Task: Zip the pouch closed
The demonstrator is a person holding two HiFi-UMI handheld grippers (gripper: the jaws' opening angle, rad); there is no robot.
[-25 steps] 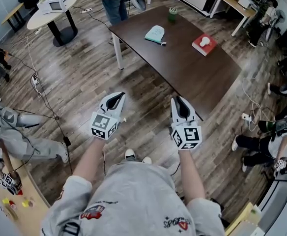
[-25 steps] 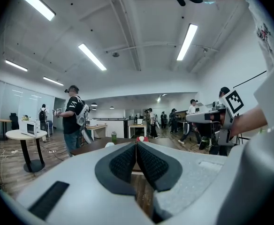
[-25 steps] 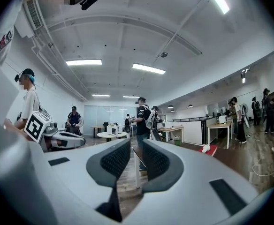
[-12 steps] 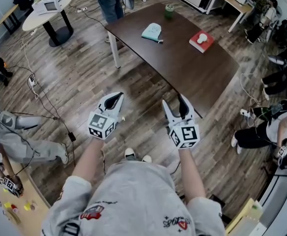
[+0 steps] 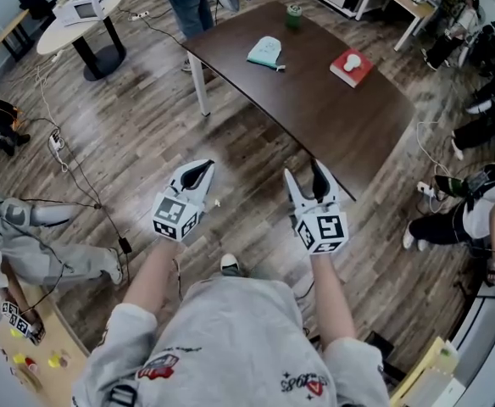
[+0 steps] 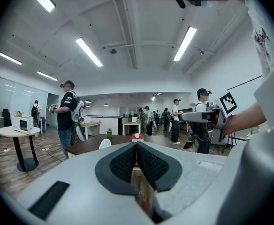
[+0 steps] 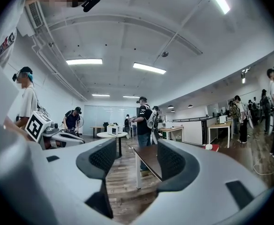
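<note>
**Pouch Left Lying on Far Side of Desk as Claws Are Held Short of It**

A long dark desk (image 5: 315, 113) is seen standing on a wood-plank floor (image 5: 146, 117) strewn with cables (image 5: 71, 164). Open floor and the near stretch of the desk are found between the claws and the pale teal pouch (image 5: 265, 52), which is laid flat towards the desk's far end, well apart from both claws. Whether its zip is done up cannot be told at this range. A red box-like item (image 5: 350, 67) topped by a white object is set to the pouch's right, and a green cup (image 5: 294, 15), its contents not to be made out, is placed at the far edge. A standing person (image 5: 188, 2) is posted at the far corner, near a second, round white desk (image 5: 78, 15).

Both forearms are stretched forward and kept roughly level. The left claw (image 5: 200, 170) is shut, pad against pad, with nothing gripped. The right claw (image 5: 303, 176), held just short of the desk's near corner, has just been opened wide, and nothing is held between its pads.
</note>
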